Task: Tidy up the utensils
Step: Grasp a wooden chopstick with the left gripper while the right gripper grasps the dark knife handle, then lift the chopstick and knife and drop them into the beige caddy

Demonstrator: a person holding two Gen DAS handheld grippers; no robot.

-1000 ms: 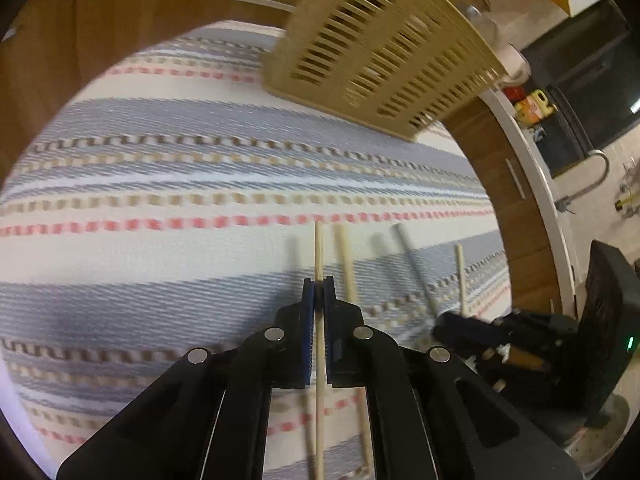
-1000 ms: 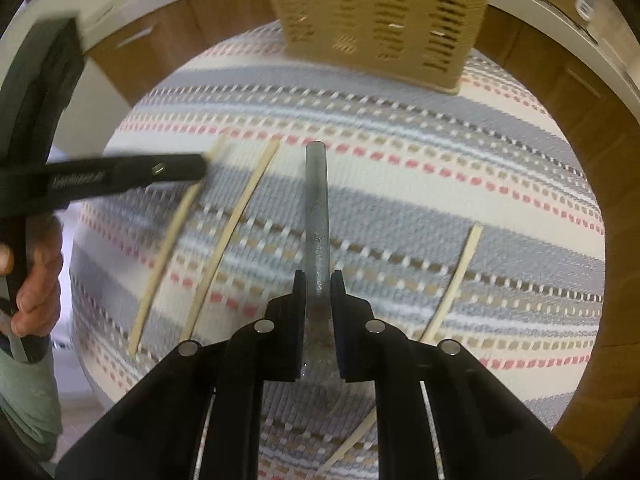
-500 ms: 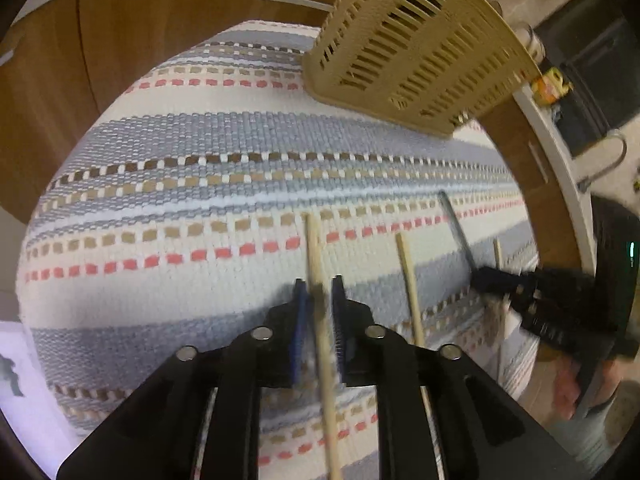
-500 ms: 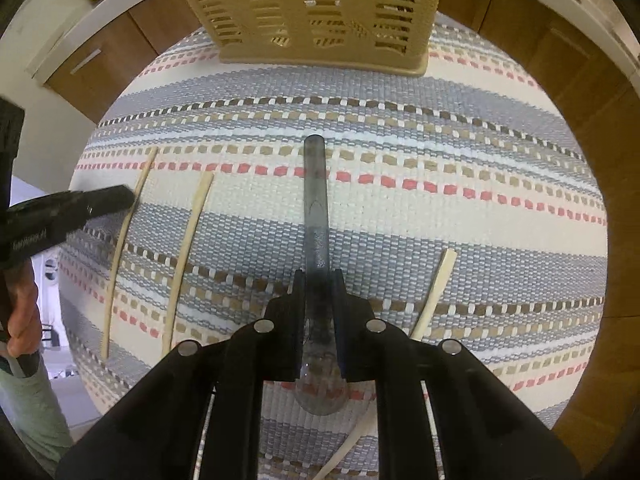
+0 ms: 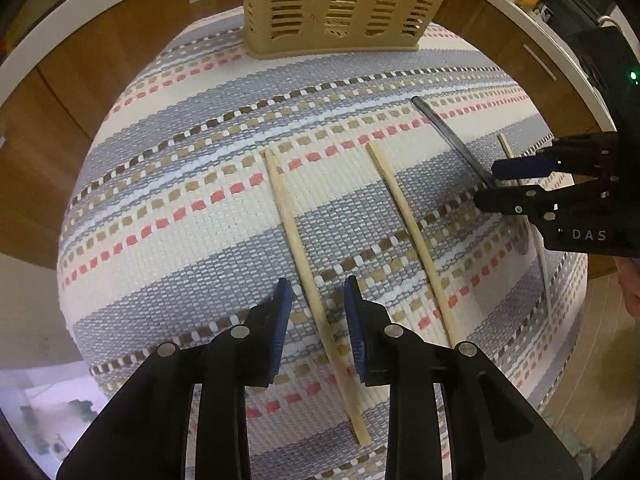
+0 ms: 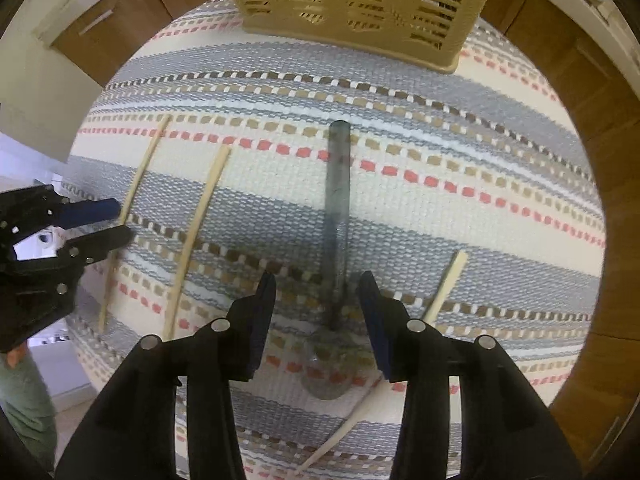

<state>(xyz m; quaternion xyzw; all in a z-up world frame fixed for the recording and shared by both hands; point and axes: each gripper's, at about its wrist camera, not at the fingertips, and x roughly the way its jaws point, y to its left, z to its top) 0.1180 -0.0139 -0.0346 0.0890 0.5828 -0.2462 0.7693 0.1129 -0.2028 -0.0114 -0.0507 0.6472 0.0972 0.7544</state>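
From the left wrist: a woven cloth (image 5: 224,248) banded in grey and cream with dashed rows of red, tan and brown, ribbed in texture, spread over a round surface. At its far edge, a beige plastic basket (image 5: 340,4) with slotted walls, upright. Nearer than the basket, two thin pale wooden chopsticks: one (image 5: 308,280) running between the blue ribbed pads of the left gripper (image 5: 318,300), a second (image 5: 416,240) just to its right, both flat on the cloth. Left jaws just opened, pads clear of the stick on either side, nothing grasped. Further right of the basket's near side, a slim grey metal spoon (image 5: 452,136) and a third wooden chopstick (image 5: 505,146), partly hidden by the right gripper (image 5: 490,184). From the right wrist: the same beige basket (image 6: 360,8) at the top, same striped cloth (image 6: 460,152) below it. Below the basket, the grey spoon (image 6: 338,208), straight flat handle toward the basket, rounded bowl nearest the camera, lying between the fingers of the right gripper (image 6: 318,292). Right jaws just parted wide, pads off the handle, spoon released. Three chopsticks counted here: two (image 6: 136,200) (image 6: 196,232) left of the spoon beside the left gripper (image 6: 120,222), one (image 6: 444,284) right of it.
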